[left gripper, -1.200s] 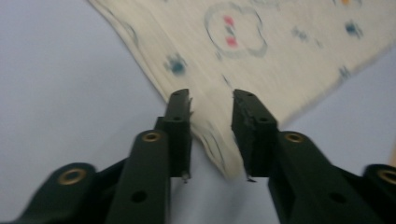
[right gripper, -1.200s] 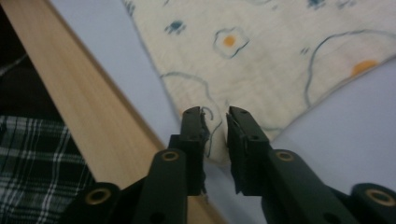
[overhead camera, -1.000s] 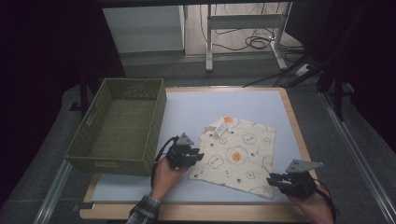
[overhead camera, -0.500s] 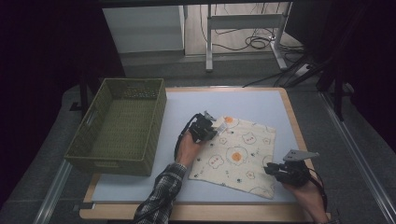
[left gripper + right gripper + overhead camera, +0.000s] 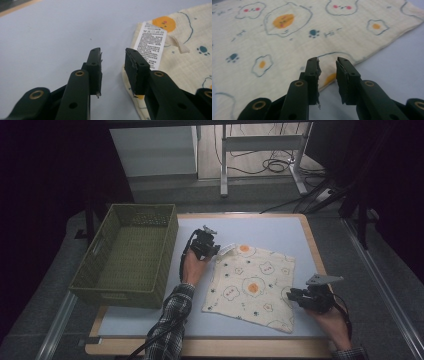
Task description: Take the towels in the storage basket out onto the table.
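Note:
A cream cloth (image 5: pixel 252 285) printed with fried eggs and bears lies flat on the pale blue table (image 5: pixel 265 227). My left gripper (image 5: pixel 212 246) is at the cloth's far left corner, beside its white care label (image 5: pixel 150 41). Its jaws (image 5: pixel 113 53) have just been opening and stand open over bare table, with the cloth's edge (image 5: pixel 130 85) under the right jaw. My right gripper (image 5: pixel 292 295) is low at the cloth's near right edge. It (image 5: pixel 327 61) is open, slightly wider than before, above the cloth's hem (image 5: pixel 329 77), with nothing pinched.
A green woven basket (image 5: pixel 120 295), empty, stands at the table's left side, close to my left forearm. The table's wooden rim (image 5: pixel 310 245) runs just right of the cloth. Desk legs and cables (image 5: pixel 270 165) lie on the floor beyond the table.
My left gripper has travelled from the cloth's near left edge away from the person to its far left corner. The right gripper has crept left toward the cloth's edge. The cloth lies as before.

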`<state>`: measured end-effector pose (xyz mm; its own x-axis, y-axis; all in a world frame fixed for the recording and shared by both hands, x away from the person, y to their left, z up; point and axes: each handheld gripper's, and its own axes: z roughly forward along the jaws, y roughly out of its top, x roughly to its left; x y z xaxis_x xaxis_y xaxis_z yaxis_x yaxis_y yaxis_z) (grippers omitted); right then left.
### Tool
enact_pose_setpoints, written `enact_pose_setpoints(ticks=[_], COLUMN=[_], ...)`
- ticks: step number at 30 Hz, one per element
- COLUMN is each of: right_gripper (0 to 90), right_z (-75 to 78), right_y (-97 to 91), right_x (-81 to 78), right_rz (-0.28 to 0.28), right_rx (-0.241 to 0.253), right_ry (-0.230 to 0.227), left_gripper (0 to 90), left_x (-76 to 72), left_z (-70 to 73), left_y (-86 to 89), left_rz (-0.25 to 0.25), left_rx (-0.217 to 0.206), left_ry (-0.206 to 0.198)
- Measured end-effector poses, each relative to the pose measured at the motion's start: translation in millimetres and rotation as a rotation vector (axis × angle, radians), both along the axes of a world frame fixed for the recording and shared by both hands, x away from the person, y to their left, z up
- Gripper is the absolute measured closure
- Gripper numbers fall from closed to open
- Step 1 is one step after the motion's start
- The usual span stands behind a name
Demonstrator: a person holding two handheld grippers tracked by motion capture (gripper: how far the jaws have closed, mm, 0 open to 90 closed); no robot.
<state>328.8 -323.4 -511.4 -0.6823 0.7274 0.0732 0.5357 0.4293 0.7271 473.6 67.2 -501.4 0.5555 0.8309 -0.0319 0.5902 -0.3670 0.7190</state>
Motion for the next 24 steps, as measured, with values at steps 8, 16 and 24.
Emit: enact_pose_setpoints(ticks=[8, 16, 24], right_gripper=[70.1, 69.3, 68.6], right_z=[4.6, 7.8, 7.5], right_y=[-6.2, -4.0, -7.9], right_x=[19.7, 29.8, 38.3], right_rz=[-0.040, -0.049, -0.062], right_rx=[-0.001, -0.003, -0.009], right_ry=[-0.005, -0.009, -0.005], left_gripper=[63.5, 62.6, 60.0], left_x=[-12.8, 9.8, 26.8], left_z=[-0.7, -13.4, 6.3], left_y=[-21.7, -42.5, -8.1], left_rz=[-0.166, -0.132, 0.015], left_rx=[-0.014, 0.051, 0.059], left_ry=[0.036, 0.042, 0.016])
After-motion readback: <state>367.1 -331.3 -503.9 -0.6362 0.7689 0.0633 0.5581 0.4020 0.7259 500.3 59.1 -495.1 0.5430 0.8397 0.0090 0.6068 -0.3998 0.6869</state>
